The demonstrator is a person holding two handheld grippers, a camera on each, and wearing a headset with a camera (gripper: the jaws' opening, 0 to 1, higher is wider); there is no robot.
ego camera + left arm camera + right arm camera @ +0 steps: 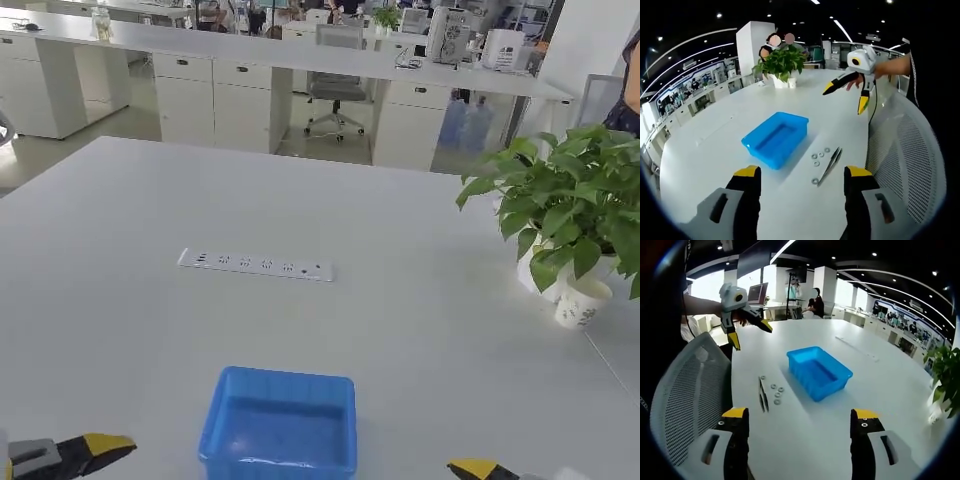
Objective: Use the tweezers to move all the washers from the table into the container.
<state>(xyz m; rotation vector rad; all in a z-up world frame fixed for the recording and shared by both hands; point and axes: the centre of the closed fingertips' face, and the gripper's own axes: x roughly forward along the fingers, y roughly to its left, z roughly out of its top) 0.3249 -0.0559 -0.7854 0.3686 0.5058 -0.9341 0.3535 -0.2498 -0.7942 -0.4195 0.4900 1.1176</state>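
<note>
Both wide open, empty: left tool (802,172), right tool (802,414), above tabletop (715,145). Tweezers (830,165) lie beside washers (815,163), lower-centre frame, right of blue container (787,147).

Left tongs (108,446), right tongs (472,467), container (278,425) cropped by head view's edge

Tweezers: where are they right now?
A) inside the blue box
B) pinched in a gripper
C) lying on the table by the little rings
C: the tweezers lie flat on the table beside the washers, outside the blue container, while the left gripper and right gripper are open and hold nothing.
</note>
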